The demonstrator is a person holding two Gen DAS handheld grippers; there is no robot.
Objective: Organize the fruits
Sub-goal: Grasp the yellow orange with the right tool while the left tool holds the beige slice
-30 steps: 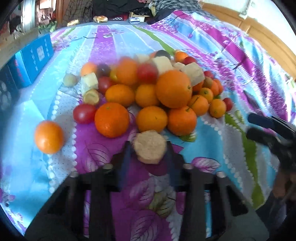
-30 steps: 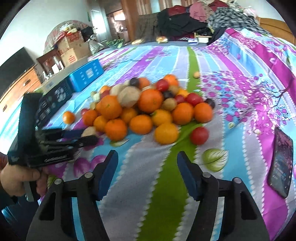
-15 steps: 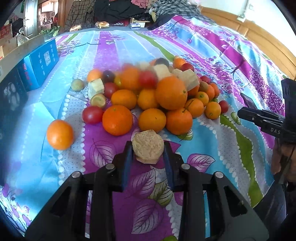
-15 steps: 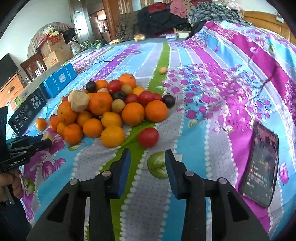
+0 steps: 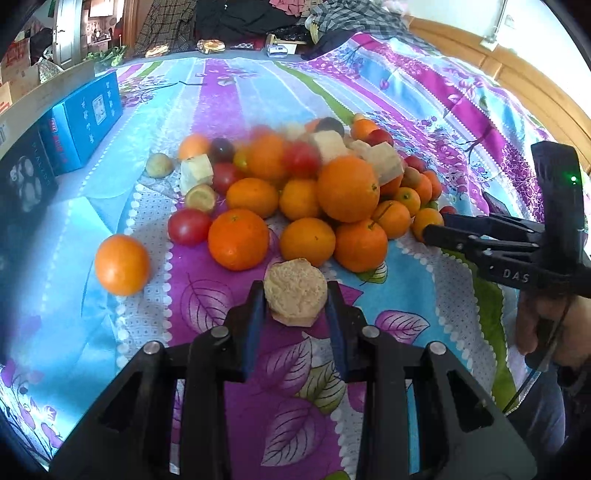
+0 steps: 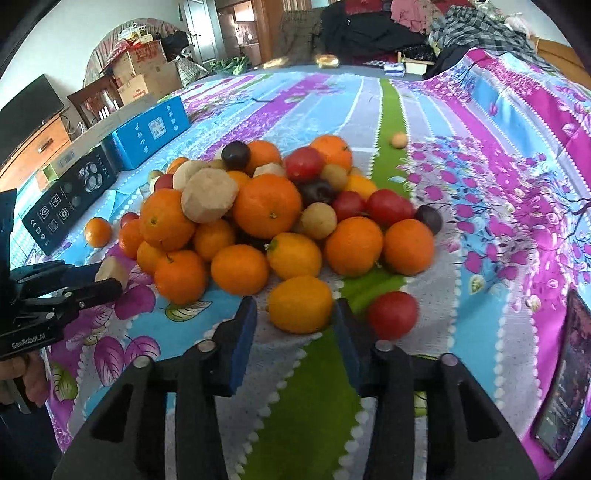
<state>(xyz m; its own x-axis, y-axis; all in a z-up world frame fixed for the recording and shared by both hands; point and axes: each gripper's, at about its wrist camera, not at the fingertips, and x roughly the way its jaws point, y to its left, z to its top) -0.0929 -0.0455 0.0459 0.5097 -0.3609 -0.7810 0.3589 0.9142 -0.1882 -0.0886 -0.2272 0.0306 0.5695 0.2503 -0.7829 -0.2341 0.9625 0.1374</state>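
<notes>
You're in a lived-in home bedroom: the floral striped bedsheet [image 6: 480, 155] covers a bed with a wooden frame [image 5: 524, 74] on the right. Clothes [image 6: 388, 29] are heaped at the far end, with cardboard boxes [image 6: 144, 70], a wooden dresser [image 6: 33, 147] and a dark TV [image 6: 26, 107] at far left.

Daylit room: stacked cardboard boxes [image 6: 142, 68], a dark television [image 6: 27, 110] on a wooden cabinet [image 6: 35, 147], clothes [image 6: 369, 29] heaped behind.

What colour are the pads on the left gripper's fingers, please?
Blue, on black fingers; the pads show best in the left wrist view.
</notes>
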